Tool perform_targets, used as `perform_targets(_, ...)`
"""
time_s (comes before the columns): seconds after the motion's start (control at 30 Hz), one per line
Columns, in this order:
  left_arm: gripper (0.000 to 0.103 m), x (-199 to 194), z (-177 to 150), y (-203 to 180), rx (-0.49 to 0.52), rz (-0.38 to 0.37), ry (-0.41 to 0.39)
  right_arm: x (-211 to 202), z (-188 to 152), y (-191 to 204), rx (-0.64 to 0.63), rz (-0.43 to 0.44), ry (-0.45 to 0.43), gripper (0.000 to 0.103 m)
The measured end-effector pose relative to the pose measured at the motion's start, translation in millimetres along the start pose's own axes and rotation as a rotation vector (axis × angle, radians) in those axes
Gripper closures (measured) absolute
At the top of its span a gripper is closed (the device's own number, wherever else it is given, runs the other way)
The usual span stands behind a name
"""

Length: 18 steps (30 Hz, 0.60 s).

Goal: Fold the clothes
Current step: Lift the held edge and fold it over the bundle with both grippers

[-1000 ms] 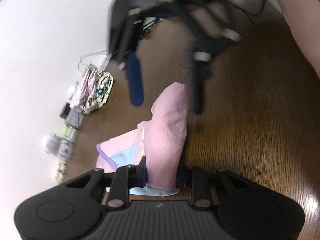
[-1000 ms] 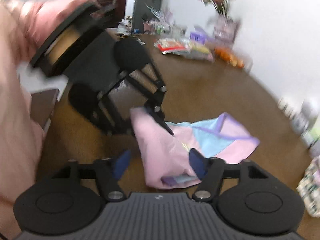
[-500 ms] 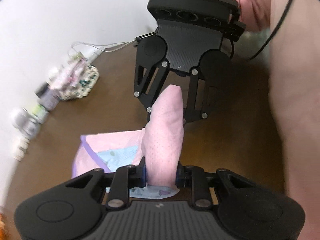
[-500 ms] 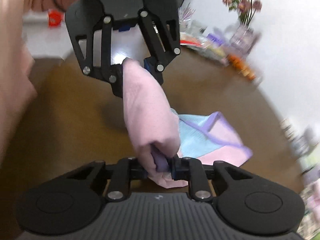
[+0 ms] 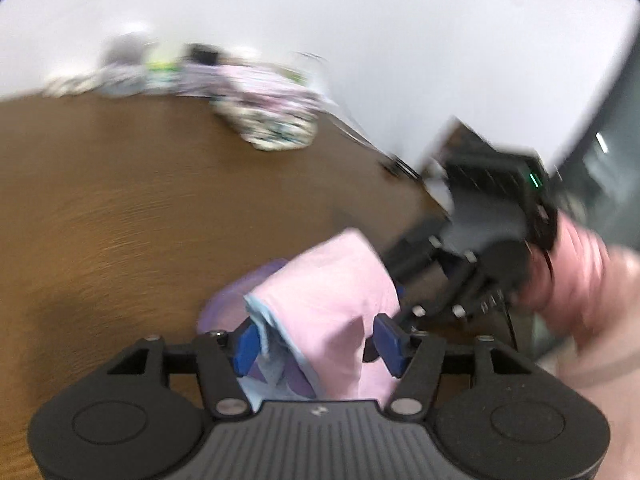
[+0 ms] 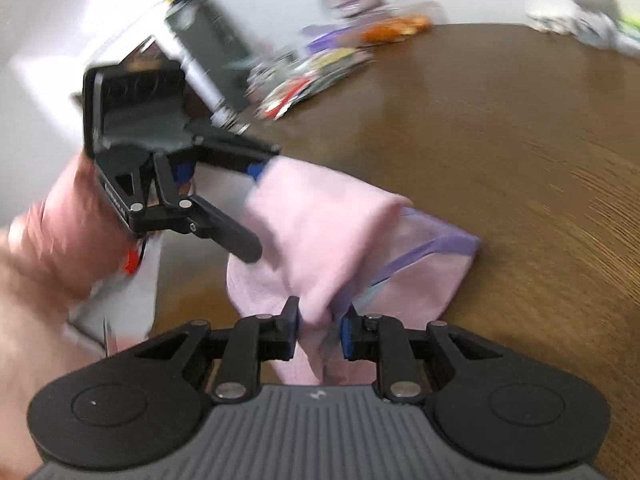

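Observation:
A pink garment (image 5: 332,300) with pale blue and purple trim lies bunched and partly folded on the brown wooden table (image 5: 120,200). My left gripper (image 5: 319,344) is open, its blue pads wide apart with the cloth lying loose between them. In the right wrist view the garment (image 6: 320,232) rises as a fold into my right gripper (image 6: 319,334), which is shut on it. There my left gripper (image 6: 256,212) shows its fingers spread at the cloth's left edge. In the left wrist view my right gripper (image 5: 404,296) meets the cloth's right side. Both views are blurred.
A floral pouch (image 5: 276,128) and small items (image 5: 132,72) sit along the white wall. Colourful packets (image 6: 312,80) and orange things (image 6: 396,28) lie at the table's far side. A person's pink sleeve (image 6: 60,232) holds the left gripper. Bare wood (image 6: 520,140) spreads to the right.
My left gripper has opened and let go of the pink fold. The right gripper keeps its hold. Both cameras have swung, and the fold now leans toward the table.

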<state>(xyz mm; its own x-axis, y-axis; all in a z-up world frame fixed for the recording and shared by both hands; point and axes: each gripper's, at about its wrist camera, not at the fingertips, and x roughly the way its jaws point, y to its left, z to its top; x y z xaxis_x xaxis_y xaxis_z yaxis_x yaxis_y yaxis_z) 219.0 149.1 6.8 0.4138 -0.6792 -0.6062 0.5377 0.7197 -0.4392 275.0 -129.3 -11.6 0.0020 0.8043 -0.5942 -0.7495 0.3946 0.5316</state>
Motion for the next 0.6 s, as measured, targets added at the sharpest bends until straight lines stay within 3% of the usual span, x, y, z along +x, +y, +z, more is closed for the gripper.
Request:
perform_targets(0.13,0.046,4,-4,10,-0.054,0.020,-0.024,8,-1,-22,0.101,-0.010,-0.014,0.081)
perform_targets(0.33,0.046,3,-14,12,-0.085,0.062,-0.055,8,-10,-24,0.151,-0.010,-0.066,0.081)
perform_targets(0.47,0.034,-7,-16,-7,-0.011,0.177,-0.127,-5,-20,-22,0.163,-0.040,-0.113,0.056)
perform_targets(0.5,0.026,-10,-16,-14,0.014,0.211,-0.148,-11,-21,-18,0.154,-0.058,-0.142,0.049)
perform_targets(0.53,0.021,-13,-16,-20,0.038,0.244,-0.168,-18,-21,-11,0.134,-0.091,-0.179,0.046)
perform_targets(0.6,0.020,-20,-17,-33,0.086,0.310,-0.210,-32,-23,2,0.089,-0.174,-0.249,0.039)
